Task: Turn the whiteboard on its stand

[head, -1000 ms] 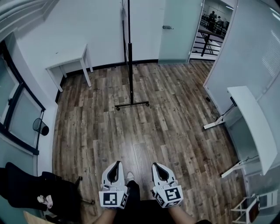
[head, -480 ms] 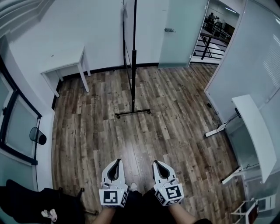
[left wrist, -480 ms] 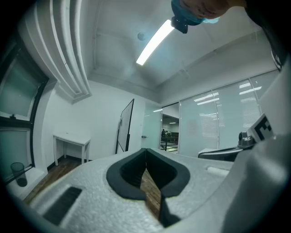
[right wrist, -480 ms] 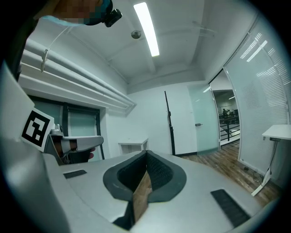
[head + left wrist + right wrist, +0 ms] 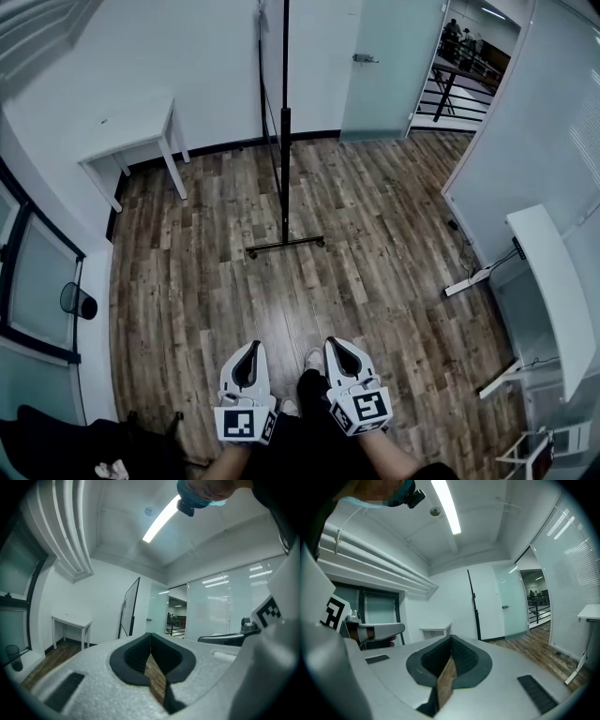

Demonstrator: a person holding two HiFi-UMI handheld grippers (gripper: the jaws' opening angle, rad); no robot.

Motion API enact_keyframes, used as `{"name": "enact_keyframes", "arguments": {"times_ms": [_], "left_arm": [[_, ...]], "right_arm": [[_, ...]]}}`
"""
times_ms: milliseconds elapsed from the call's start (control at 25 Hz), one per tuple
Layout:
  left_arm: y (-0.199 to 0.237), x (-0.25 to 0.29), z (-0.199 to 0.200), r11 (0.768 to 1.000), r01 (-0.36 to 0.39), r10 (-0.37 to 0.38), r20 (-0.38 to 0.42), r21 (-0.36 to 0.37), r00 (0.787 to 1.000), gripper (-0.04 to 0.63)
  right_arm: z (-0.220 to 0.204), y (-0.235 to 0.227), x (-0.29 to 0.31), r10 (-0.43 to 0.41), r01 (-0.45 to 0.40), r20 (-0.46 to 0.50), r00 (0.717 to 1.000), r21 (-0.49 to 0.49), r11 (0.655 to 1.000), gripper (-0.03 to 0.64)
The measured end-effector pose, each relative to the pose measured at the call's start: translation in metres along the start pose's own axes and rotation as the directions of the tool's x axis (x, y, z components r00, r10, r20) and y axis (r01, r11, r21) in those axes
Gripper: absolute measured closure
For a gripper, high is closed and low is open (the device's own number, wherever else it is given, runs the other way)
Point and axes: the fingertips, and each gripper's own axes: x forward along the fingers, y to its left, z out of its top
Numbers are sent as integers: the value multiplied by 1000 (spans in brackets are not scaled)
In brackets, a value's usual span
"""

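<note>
Wooden floor (image 5: 216, 281) separates both grippers from the whiteboard (image 5: 285, 122), which stands edge-on on its stand (image 5: 285, 246) toward the far wall, well apart. Near, side by side, left gripper (image 5: 249, 349) and right gripper (image 5: 337, 345) are both clenched, tips together on nothing.

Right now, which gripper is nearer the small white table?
Left. The small white table stands far ahead and leftward; the left gripper is on that side, the right gripper beside it, farther off.
</note>
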Motion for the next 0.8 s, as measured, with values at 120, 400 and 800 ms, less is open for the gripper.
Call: {"name": "enact_keyframes", "arguments": {"times_ms": [120,400,800], "left_arm": [[5,35,-1,1000,-7,7,-6,5,1000,579],[21,121,3,999,-32,32,0,15,999,579],[18,225,14,997,-79,79,1,21,997,580]], "right_arm": [[5,-17,32,15,-15,-2,1000,0,1000,607],[19,-63,110,53,-53,3,999,-3,999,607],[45,-133,196,122,-122,-6,993,-15,992,607]]}}
